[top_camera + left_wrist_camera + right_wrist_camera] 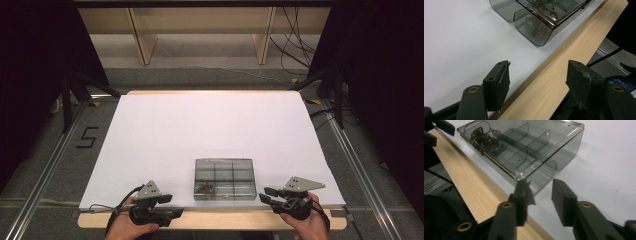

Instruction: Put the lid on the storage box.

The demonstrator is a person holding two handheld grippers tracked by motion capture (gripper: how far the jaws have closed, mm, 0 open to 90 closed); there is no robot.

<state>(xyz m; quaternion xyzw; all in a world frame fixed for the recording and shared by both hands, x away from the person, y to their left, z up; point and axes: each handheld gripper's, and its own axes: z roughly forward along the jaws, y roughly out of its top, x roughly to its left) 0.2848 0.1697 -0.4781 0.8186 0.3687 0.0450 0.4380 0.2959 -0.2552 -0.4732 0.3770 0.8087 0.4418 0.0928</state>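
A smoky clear plastic compartment box (pixel 225 179) lies with its lid closed near the front edge of the white table sheet (pixel 200 125). A tangle of small brown parts (pixel 205 188) sits in its front left compartment. My left gripper (pixel 172 205) rests at the front edge, left of the box, pointing right. In the left gripper view it (pixel 539 66) is open and empty, with the box (pixel 536 22) ahead. My right gripper (pixel 263 195) points left at the box's right end. Its jaws (pixel 539 182) stand apart with nothing between them, just short of the box corner (pixel 524 147).
A bare wooden strip (pixel 225 220) runs along the table's front edge. Metal rails (pixel 45 165) flank the table on the floor, beside a taped "5" (pixel 87 137). Wooden shelf legs (pixel 142 40) and loose cables (pixel 295 45) lie beyond the far edge.
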